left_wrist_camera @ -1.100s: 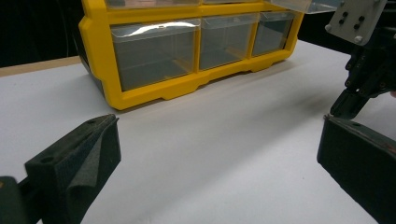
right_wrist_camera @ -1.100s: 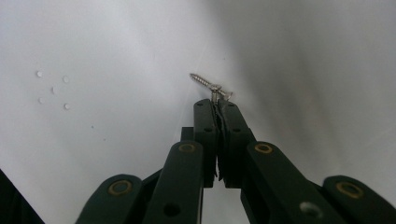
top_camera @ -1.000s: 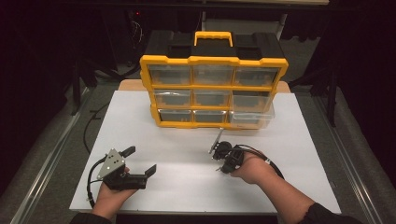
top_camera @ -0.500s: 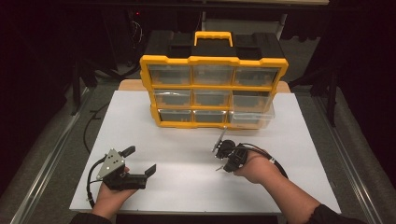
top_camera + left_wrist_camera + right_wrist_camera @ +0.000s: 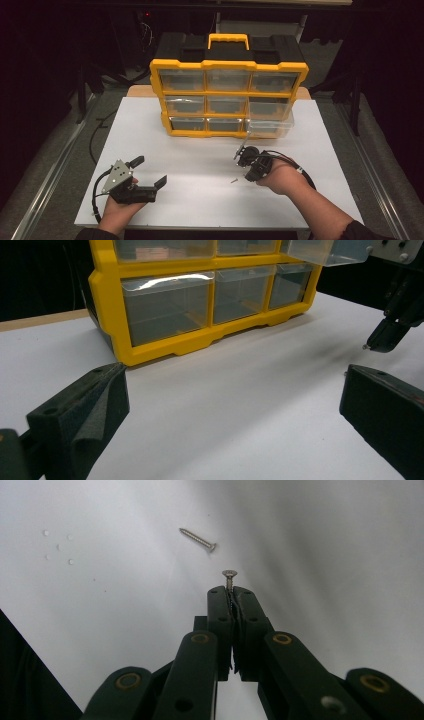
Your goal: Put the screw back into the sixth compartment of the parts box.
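**Screw picked up, bound for the open drawer**

High view: right gripper [image 5: 239,156] lifted a little off the worktop [image 5: 200,205] since a second ago and drawn slightly toward the far edge, right of the middle. Jaws pressed together. Loose screw [image 5: 233,181] left lying just nearer the front edge. Left gripper [image 5: 149,171] unmoved near the front left corner, jaws spread wide, nothing between them. Organiser [image 5: 227,95] upright at the far edge, its open drawer [image 5: 270,127] at bottom right pulled out just beyond the raised gripper. Judged: pick done, carry to that drawer next, second screw yet to collect.

Left gripper view: own jaws wide apart and empty around left gripper [image 5: 232,410]; right gripper [image 5: 382,337] hanging above the white surface, a small metal tip poking out below. Drawer [image 5: 327,250] overhead at top right.

Right gripper view: held screw [image 5: 229,577] pinched by its shank between closed pads, head standing proud of the tips. Loose screw [image 5: 198,539] flat on the surface just beyond.

White, matt worktop, a few pale specks. Dark room around, grey floor [image 5: 65,145], cables trailing at the left.
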{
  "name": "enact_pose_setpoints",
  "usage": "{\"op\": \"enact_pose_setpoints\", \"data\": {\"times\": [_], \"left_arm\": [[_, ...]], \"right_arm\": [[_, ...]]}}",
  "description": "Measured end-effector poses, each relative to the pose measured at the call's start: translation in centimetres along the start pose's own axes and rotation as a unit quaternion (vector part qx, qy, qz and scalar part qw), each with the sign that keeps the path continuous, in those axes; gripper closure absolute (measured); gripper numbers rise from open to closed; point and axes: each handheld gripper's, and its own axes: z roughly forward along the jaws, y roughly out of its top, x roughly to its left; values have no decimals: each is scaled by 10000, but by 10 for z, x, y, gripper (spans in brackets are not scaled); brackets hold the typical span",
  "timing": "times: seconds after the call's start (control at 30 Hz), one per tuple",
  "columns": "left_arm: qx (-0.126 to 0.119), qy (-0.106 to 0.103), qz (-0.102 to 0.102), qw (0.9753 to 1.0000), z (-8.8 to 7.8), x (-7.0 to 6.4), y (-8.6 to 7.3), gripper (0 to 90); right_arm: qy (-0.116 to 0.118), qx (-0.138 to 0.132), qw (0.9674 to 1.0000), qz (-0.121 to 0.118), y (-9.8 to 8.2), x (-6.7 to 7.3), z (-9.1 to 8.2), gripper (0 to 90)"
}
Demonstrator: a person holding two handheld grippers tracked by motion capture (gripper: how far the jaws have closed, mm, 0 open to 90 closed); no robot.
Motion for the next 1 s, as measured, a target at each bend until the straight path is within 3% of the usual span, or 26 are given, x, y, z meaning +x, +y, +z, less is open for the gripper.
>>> {"op": "enact_pose_setpoints", "data": {"times": [0.13,0.6,1.0], "left_arm": [[-55,-37,-66,10000,0,1,-1,1],[-37,-44,7,10000,2,2,-3,1],[-34,1,0,10000,1,2,-3,4]], "right_arm": [[-34,1,10000,36,-4,-2,-4,898],[-175,-82,9997,128,-14,-11,-22,898],[-160,-84,9997,184,-20,-20,-40,898]]}}
